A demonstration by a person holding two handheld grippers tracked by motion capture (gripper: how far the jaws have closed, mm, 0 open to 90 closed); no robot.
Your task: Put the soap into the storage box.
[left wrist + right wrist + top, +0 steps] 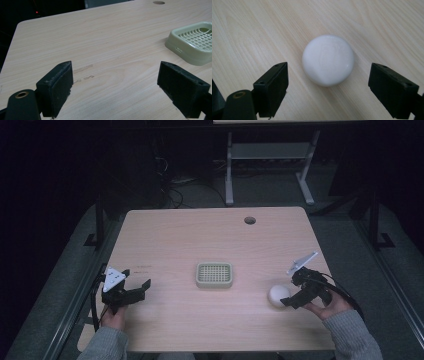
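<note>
Right gripper view: embossed white soap [328, 63].

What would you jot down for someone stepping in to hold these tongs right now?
Left tongs: open, idle at the table's left edge, holding nothing.
Right tongs: open, aimed at the white soap bar, jaws on either side, not touching.
Soap dish: green, mid-table, nothing in it.
Done: approach only.
Left: probably close on the soap, lift it, set it in the dish.
</note>
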